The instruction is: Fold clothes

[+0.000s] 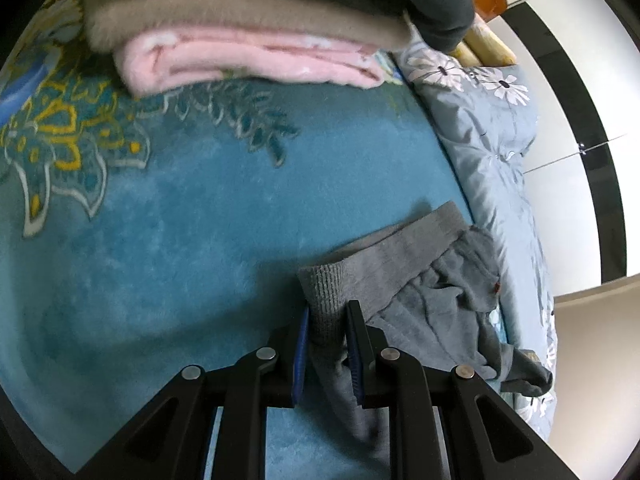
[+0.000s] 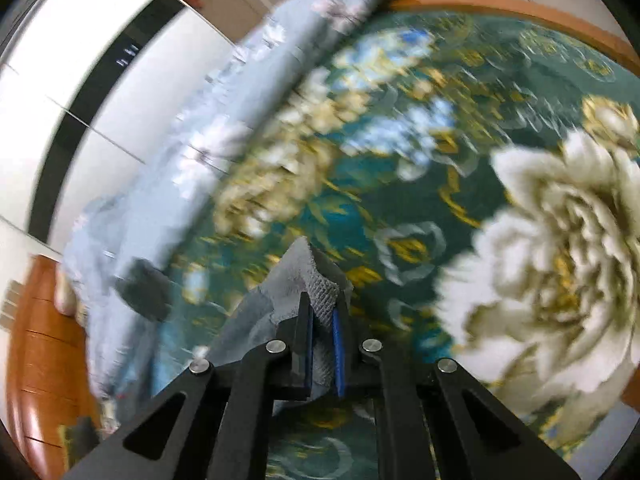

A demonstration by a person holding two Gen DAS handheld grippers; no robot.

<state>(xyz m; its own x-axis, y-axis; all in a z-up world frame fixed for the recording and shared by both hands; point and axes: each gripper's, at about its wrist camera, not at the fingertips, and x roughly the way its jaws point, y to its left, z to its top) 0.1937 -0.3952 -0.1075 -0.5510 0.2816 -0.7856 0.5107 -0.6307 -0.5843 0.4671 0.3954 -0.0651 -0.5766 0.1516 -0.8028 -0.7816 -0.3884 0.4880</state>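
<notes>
Left claw (image 1: 328, 332) clamped on grey garment (image 1: 432, 304) ribbed band, band running ahead-right. Right claw (image 2: 322, 320) clamped on another ribbed edge, cloth trailing left.

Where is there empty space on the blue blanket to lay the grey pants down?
The plain blue blanket is bare between the folded stack and the grey pants. It is crowded at the stack and along the flowered quilt.

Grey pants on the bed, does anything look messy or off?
Yes. The grey pants lie bunched at the blanket's edge, one leg trailing over the quilt. The stack behind looks tidy.
</notes>
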